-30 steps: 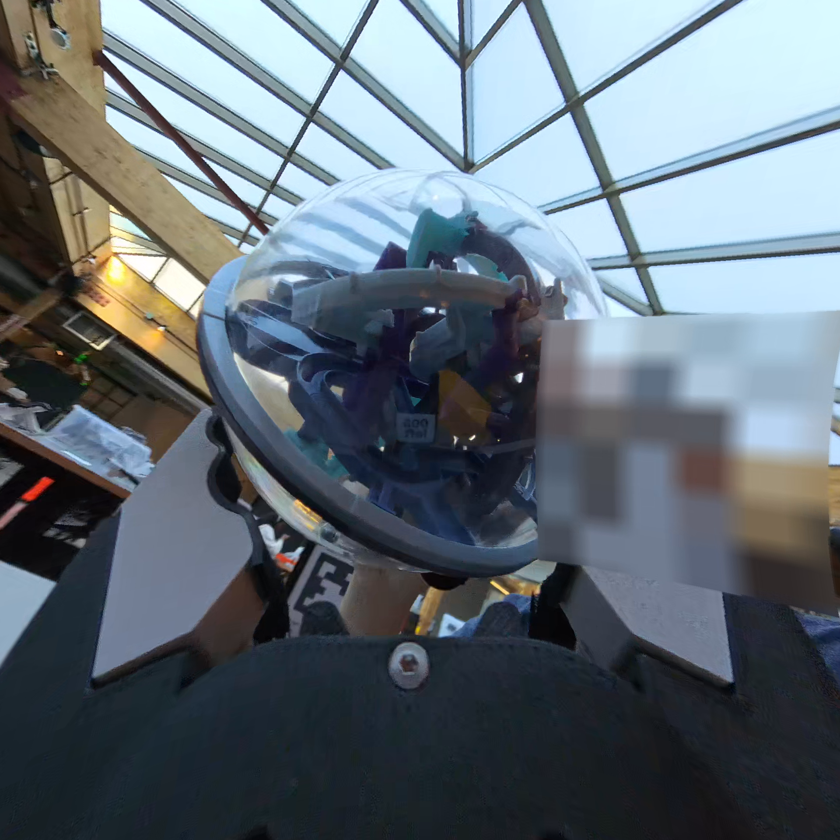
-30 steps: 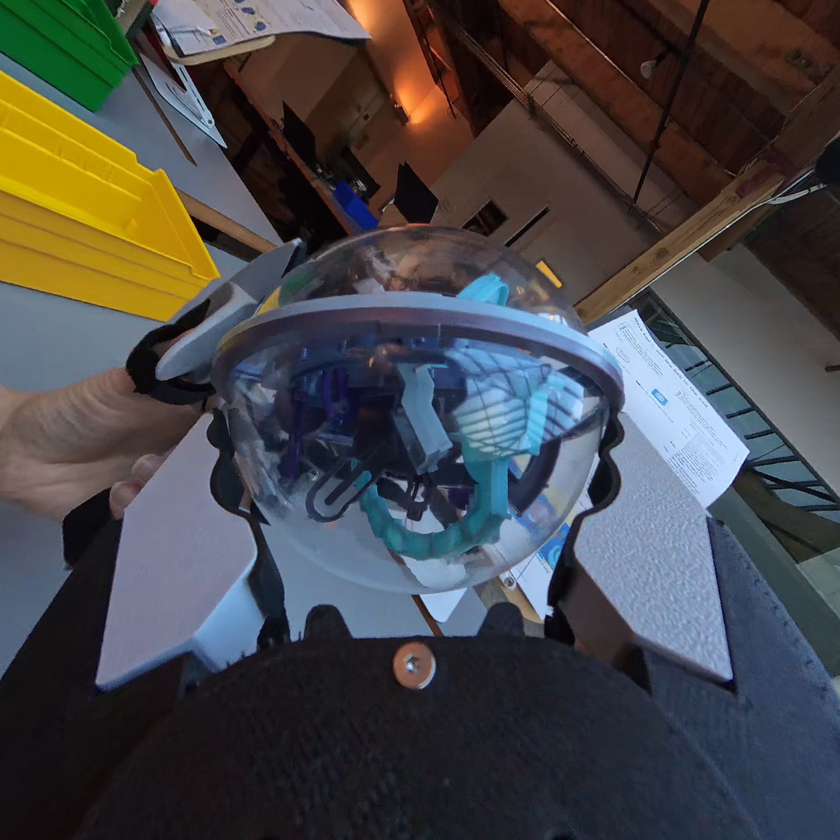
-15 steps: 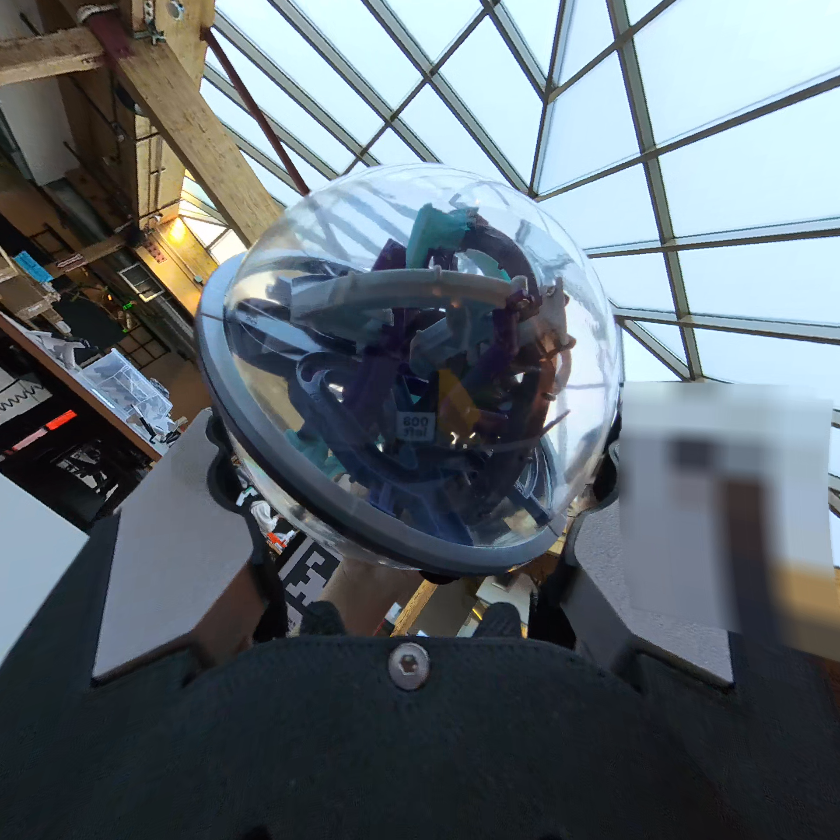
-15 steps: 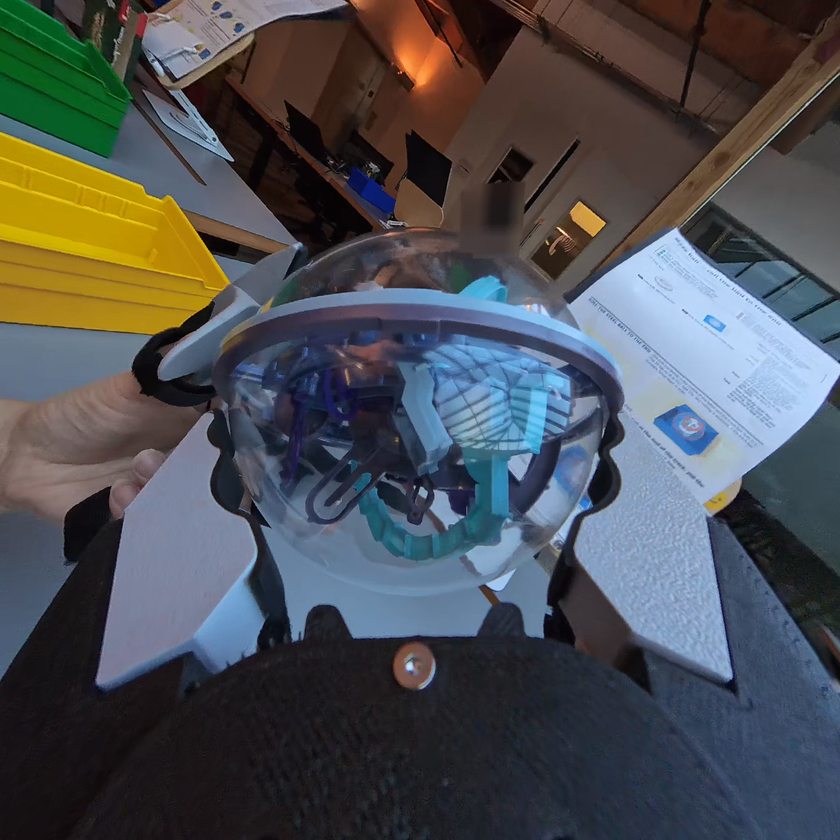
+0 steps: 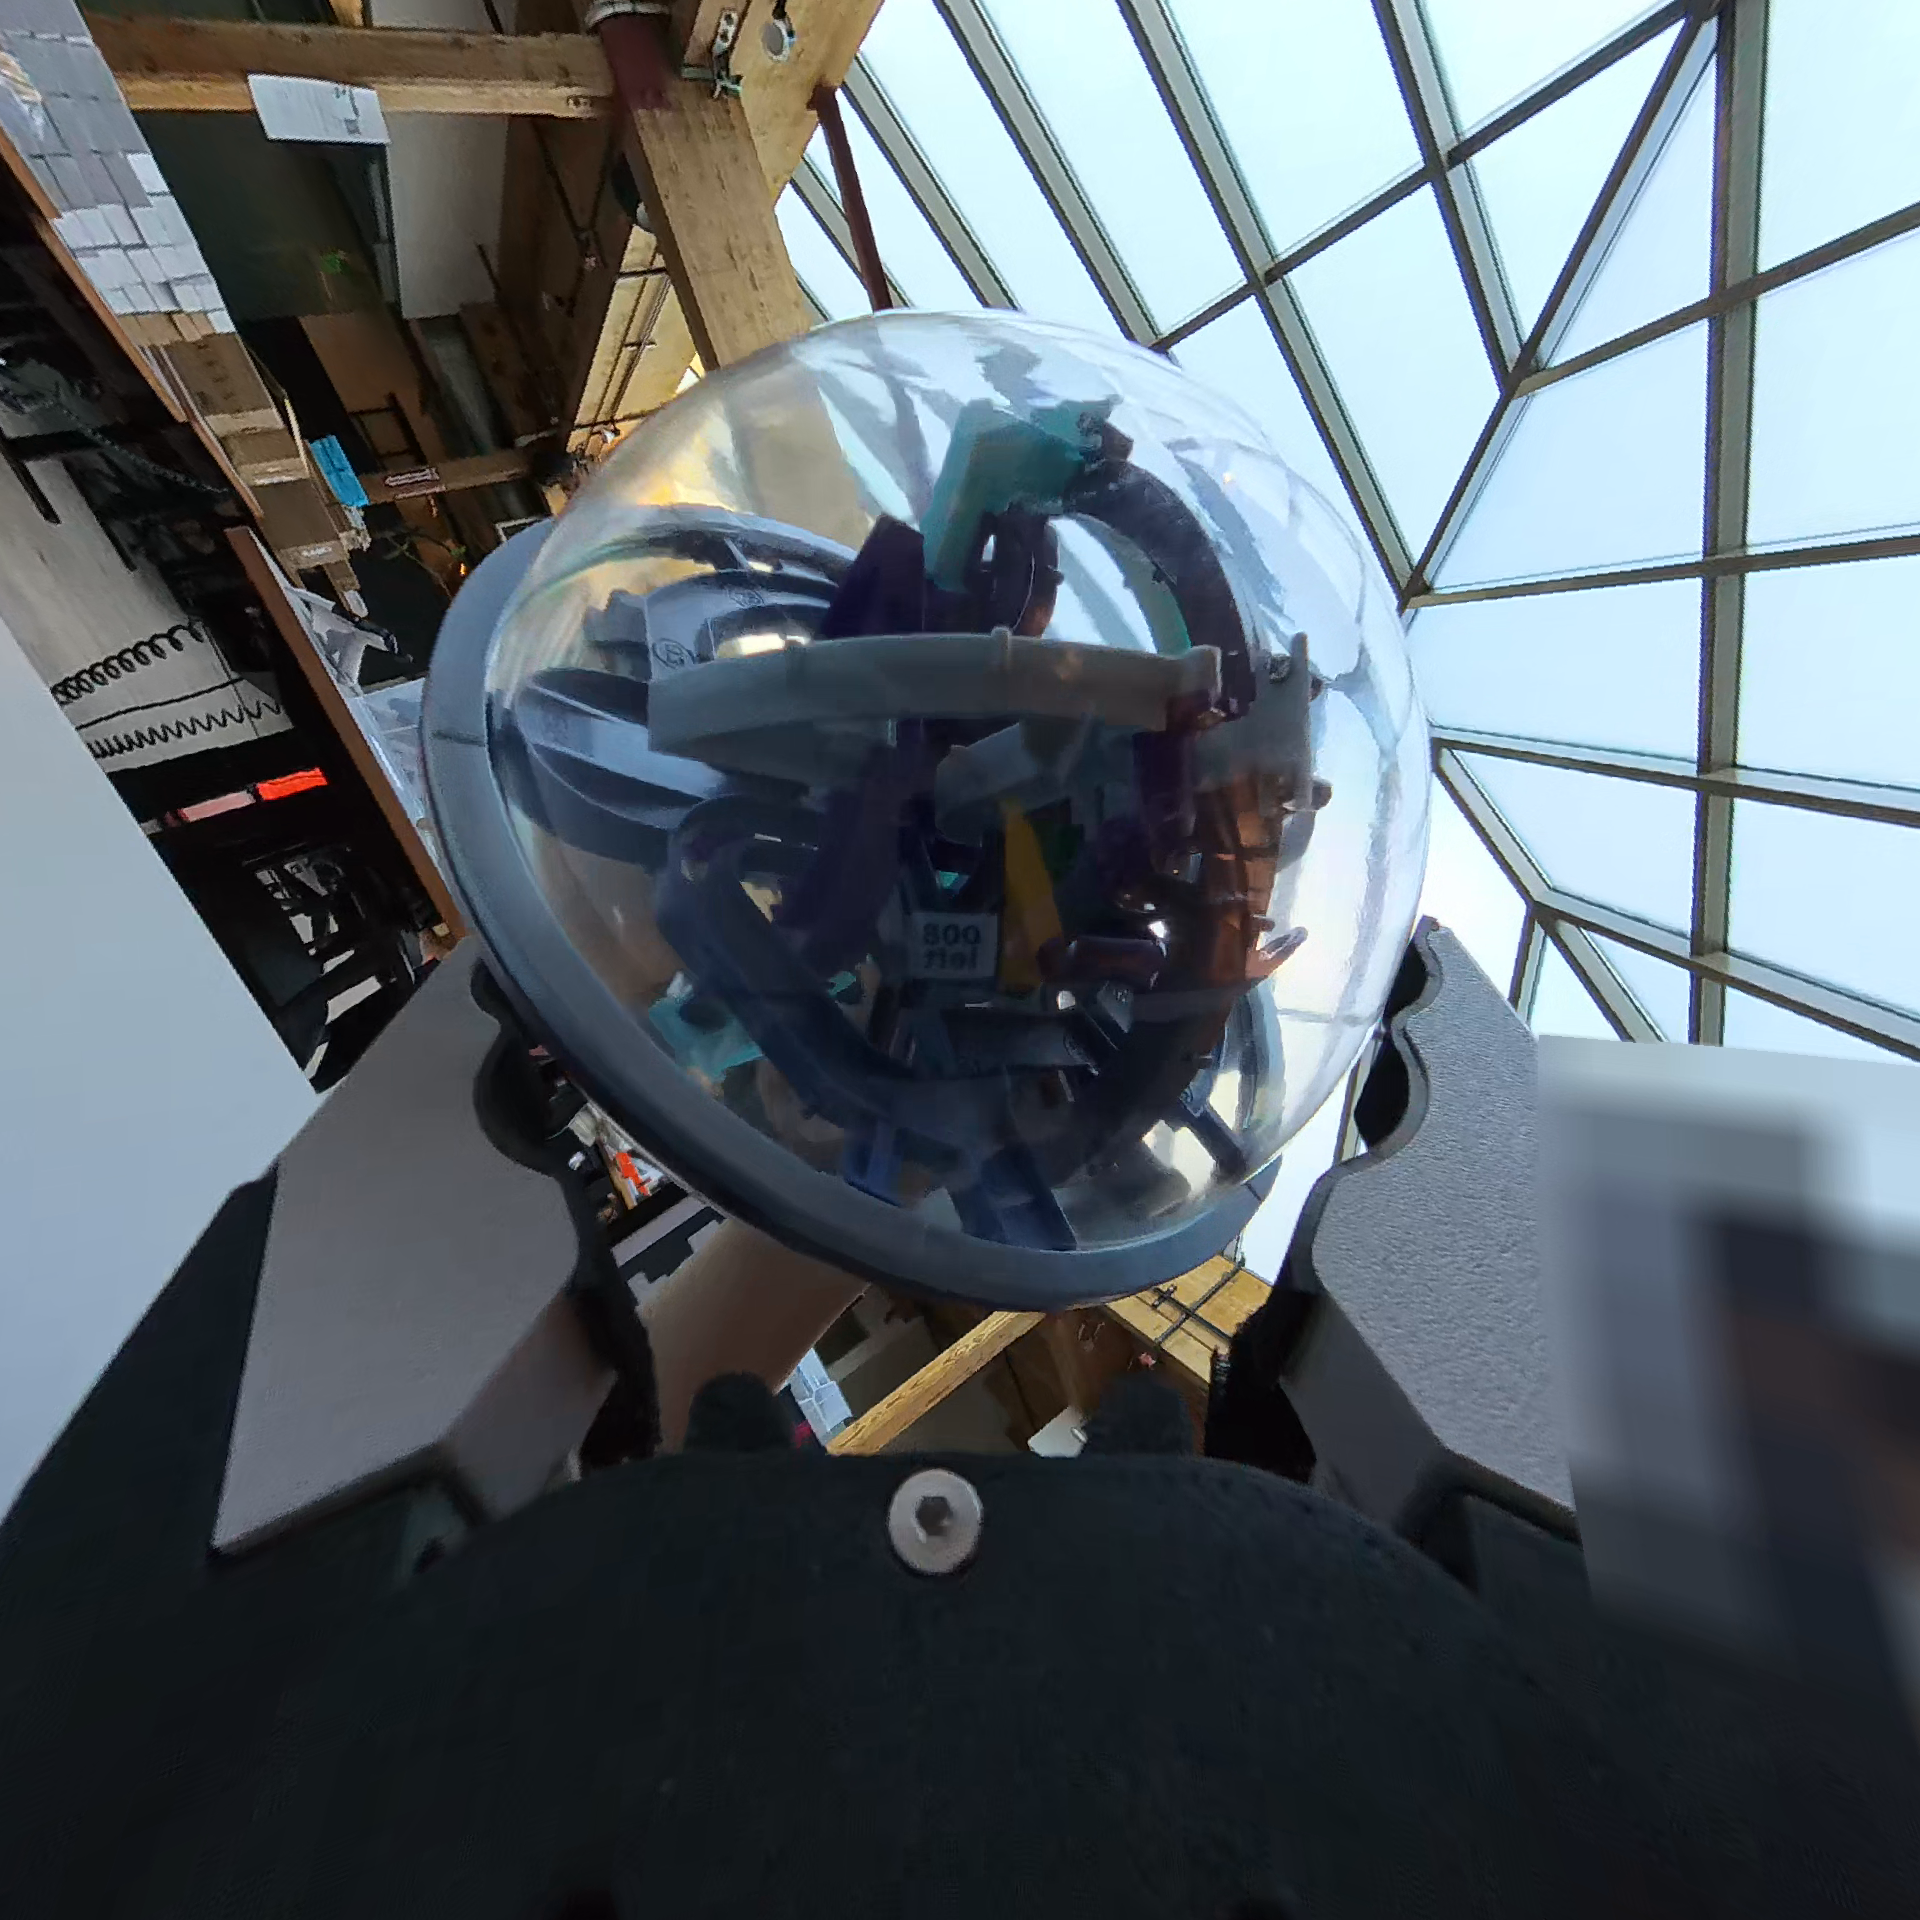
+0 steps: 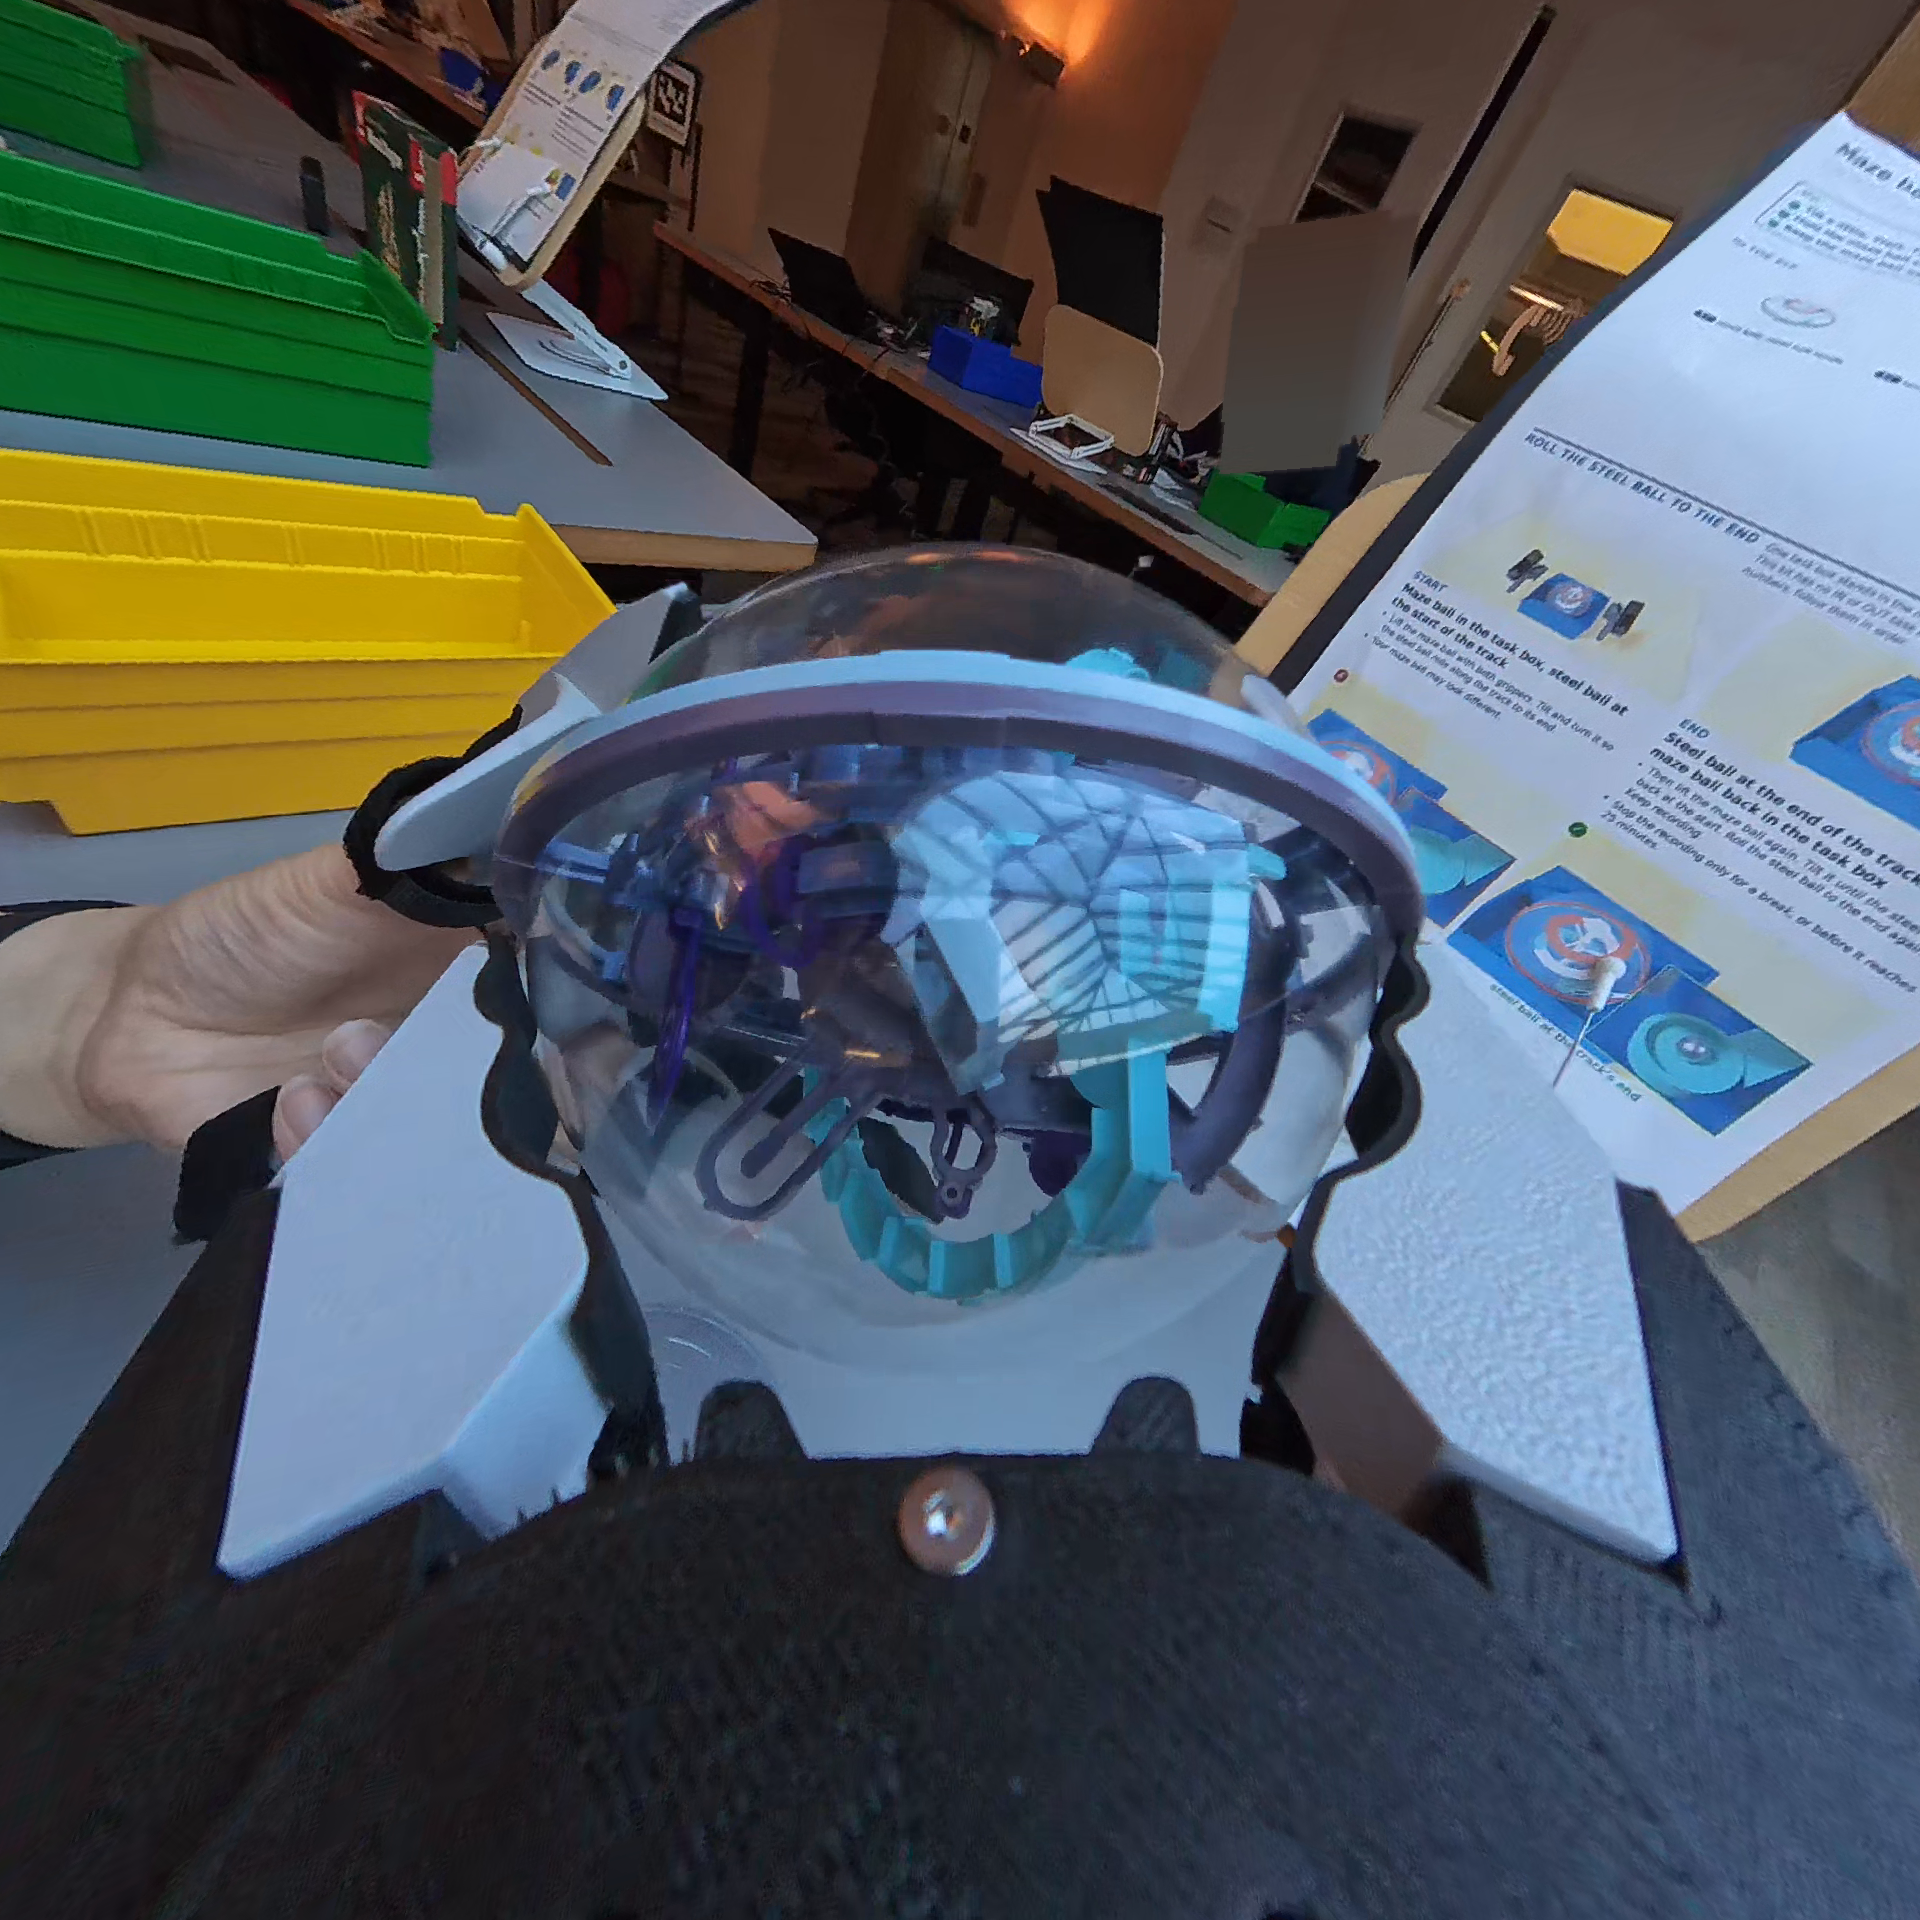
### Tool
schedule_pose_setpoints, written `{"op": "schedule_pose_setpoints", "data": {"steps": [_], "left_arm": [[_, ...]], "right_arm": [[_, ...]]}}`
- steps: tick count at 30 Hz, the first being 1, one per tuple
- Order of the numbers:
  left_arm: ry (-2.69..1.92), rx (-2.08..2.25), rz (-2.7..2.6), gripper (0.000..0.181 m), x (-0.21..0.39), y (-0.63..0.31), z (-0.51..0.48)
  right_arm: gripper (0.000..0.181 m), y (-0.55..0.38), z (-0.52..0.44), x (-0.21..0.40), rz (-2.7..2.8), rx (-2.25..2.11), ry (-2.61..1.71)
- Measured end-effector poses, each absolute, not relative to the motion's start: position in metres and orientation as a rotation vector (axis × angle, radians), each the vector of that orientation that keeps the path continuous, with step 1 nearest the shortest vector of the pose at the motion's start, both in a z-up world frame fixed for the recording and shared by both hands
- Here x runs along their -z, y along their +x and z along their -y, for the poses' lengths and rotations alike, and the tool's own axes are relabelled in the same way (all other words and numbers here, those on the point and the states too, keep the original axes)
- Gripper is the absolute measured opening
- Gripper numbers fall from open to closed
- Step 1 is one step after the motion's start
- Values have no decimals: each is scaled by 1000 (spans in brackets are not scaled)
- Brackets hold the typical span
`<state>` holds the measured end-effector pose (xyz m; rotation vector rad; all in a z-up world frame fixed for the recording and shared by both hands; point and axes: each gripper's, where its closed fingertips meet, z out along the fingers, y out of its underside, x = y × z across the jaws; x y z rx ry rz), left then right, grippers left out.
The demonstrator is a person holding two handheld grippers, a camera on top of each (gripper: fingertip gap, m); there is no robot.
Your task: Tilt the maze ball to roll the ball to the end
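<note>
In the left wrist view the clear plastic maze ball (image 5: pixel 925 810), a sphere packed with grey, purple and teal tracks and ringed by a dark grey band, fills the centre of the frame, sitting just above and between the two grey fingers of the left gripper (image 5: pixel 951 1049). The fingers are spread wide, about the width of the sphere, and their black wavy inner edges press against its lower left and lower right sides, so the gripper has hold of it. The band runs slantwise from the middle left down to the lower right. A small shiny steel ball (image 5: pixel 756 636) appears to rest on a grey track in the upper left of the sphere. Behind it, wooden beams (image 5: pixel 717 187) rise at upper left and a glass roof (image 5: pixel 1558 364) fills the upper right

In the right wrist view the same sphere (image 6: pixel 951 987) sits centred between the pale grey fingers of the right gripper (image 6: pixel 940 1049), which are also spread wide and grip it at both sides, the band arching across its top. At middle left a bare hand (image 6: pixel 197 997) holds the other gripper, whose grey finger touches the band. Farther off lie a yellow plastic bin (image 6: pixel 260 623) at left, green bins (image 6: pixel 208 312) at upper left, and a printed instruction sheet (image 6: pixel 1662 675) at right
</note>
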<state>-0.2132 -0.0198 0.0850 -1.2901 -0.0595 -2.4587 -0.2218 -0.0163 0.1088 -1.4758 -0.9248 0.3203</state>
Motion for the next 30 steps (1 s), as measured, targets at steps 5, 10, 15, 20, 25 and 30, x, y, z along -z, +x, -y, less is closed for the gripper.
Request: {"op": "schedule_pose_setpoints", "data": {"steps": [5,10,15,20,25,30], "left_arm": [[-1350,2454,19,157,-77,-211,17],[-1377,2515,-33,156,-78,-216,17],[-1374,2516,-156,152,-86,-226,19],[-1300,2612,-270,152,-91,-233,29],[-1306,2608,-425,151,-83,-231,43],[-1377,2538,-492,152,-71,-233,49]], "right_arm": [[156,-219,10,-99,964,-358,-1486],[155,-220,10,-92,1053,-257,-1443],[151,-220,12,-90,1159,-77,-1330],[149,-221,17,-96,1216,-3,-1190],[153,-221,20,-87,1266,4,-1134],[149,-223,26,-78,1250,-46,-1082]]}}
